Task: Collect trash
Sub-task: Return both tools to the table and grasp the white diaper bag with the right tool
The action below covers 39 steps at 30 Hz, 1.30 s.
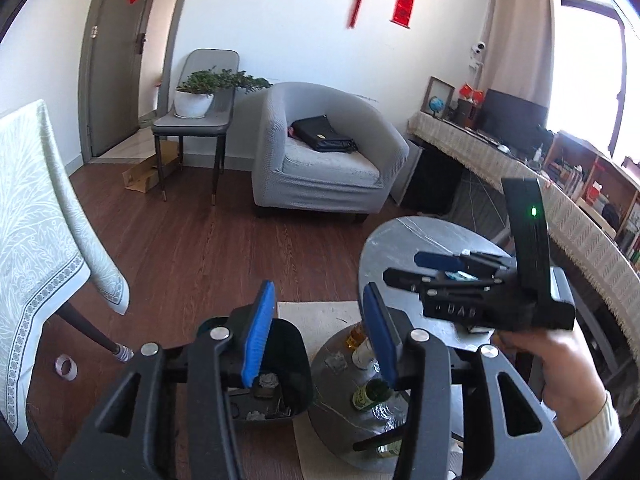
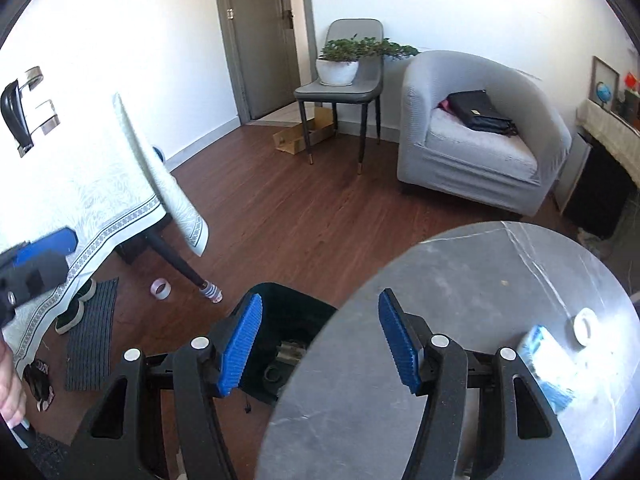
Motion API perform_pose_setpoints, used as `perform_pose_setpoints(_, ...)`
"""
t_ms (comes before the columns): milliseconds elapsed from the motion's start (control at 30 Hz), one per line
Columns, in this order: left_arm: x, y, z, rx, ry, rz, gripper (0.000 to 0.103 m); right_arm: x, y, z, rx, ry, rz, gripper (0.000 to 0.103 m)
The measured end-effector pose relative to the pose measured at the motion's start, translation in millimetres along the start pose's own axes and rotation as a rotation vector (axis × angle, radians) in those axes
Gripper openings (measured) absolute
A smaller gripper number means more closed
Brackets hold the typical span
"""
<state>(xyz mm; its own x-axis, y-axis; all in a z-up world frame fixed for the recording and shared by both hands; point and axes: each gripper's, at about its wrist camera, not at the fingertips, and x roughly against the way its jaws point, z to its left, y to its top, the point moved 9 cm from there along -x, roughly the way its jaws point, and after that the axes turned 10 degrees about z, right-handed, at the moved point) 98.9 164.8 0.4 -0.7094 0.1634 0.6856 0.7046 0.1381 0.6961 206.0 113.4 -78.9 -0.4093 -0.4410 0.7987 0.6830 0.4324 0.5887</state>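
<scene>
A: How far along is the collecting?

B: Partly done, I'd judge. The black trash bin [image 1: 280, 364] on the floor already holds crumpled paper scraps [image 1: 269, 381] and some darker bits at the bottom.

A: And the hand-held grippers?

B: The left hand-held gripper [image 1: 318, 332] hangs above the bin with its jaws apart and nothing between them. The right hand-held gripper [image 2: 320, 344] is likewise released and empty, over the edge of the upper round worktop [image 2: 500, 264].

A: What is left?

B: On the upper worktop, a blue-and-white packet [image 2: 548, 364] and a roll of tape [image 2: 585, 326]. On the lower round worktop [image 1: 320, 408] beside the bin, a green bottle [image 1: 370, 394], an amber bottle [image 1: 355, 336], a crumpled clear wrapper [image 1: 335, 361] and more plastic. Another tape roll [image 1: 66, 367] lies on the floor. Which of these count as trash I cannot tell.
</scene>
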Motion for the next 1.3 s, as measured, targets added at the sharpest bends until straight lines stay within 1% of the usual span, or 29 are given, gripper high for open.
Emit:
perform_pose_setpoints(67, -9.8, -3.3, -16.5, -0.027, -0.025, 0.016, 0.054, 10.6, -1.8, -24.3, -0.043, -0.004, -0.016, 0.062)
perform_pose_setpoints(133, -19.3, -6.4, -36.2, -0.062, -0.061, 0.036, 0.06, 20.4, -4.5, -44.7, -0.067, -0.004, -0.027, 0.064)
perform_pose_setpoints(167, -23.0, -8.2, -43.4, -0.082, -0.068, 0.042, 0.06, 25.1, -6.5, -53.5, -0.076, -0.004, -0.03, 0.07)
perform_pose_setpoints(267, -39.3, -17.7, -64.2, -0.15, -0.074, 0.078, 0.063, 38.8, -9.6, -76.8, -0.094, 0.019, -0.042, 0.08)
perform_pose_setpoints(333, -49.5, -25.5, -77.1, -0.187, -0.088, 0.108, 0.064, 47.7, -9.7, -91.8, -0.081, 0.034, -0.044, 0.082)
perform_pose_setpoints(400, -58.2, -33.3, -89.6, -0.216, -0.099, 0.133, 0.066, 53.4, -11.6, -105.2, -0.068, 0.029, -0.04, 0.087)
perform_pose_setpoints(500, -71.4, -39.9, -104.5, -0.232, -0.116, 0.16, 0.07, 49.5, -17.7, -125.5, -0.058, 0.008, -0.008, 0.088)
perform_pose_setpoints(567, -79.4, -42.7, -115.1, -0.246, -0.121, 0.175, 0.07, 42.6, -24.7, -137.9, -0.068, -0.005, 0.013, 0.088)
perform_pose_setpoints(633, -84.2, -46.8, -128.0, -0.267, -0.136, 0.184, 0.07, 34.5, -30.1, -145.2, -0.091, 0.003, 0.027, 0.088)
perform_pose_setpoints(700, -90.3, -51.1, -140.1, -0.292, -0.154, 0.199, 0.07, 23.3, -35.7, -148.4, -0.089, 0.042, 0.046, 0.088)
perform_pose_setpoints(733, -93.2, -53.5, -144.6, -0.304, -0.159, 0.206, 0.071, 18.3, -38.6, -150.0, -0.085, 0.046, 0.058, 0.088)
perform_pose_setpoints(867, -104.1, -64.6, -157.0, -0.357, -0.137, 0.234, 0.071, 6.1, -47.0, -156.1, -0.082, 0.063, 0.087, 0.088)
perform_pose_setpoints(1033, -114.5, -65.7, -160.4, -0.349, -0.161, 0.261, 0.071, 0.1, -49.1, -155.1, -0.077, 0.091, 0.1, 0.088)
perform_pose_setpoints(1133, -117.6, -68.2, -167.5, -0.356, -0.176, 0.273, 0.07, -5.4, -48.3, -154.5, -0.062, 0.079, 0.119, 0.088)
perform_pose_setpoints(1233, -120.6, -71.7, -171.3, -0.388, -0.164, 0.284, 0.067, -9.5, -49.7, -155.3, -0.058, 0.068, 0.13, 0.088)
perform_pose_setpoints(1300, -121.8, -73.1, -173.0, -0.388, -0.168, 0.289, 0.066, -11.9, -50.6, -156.7, -0.073, 0.07, 0.132, 0.088)
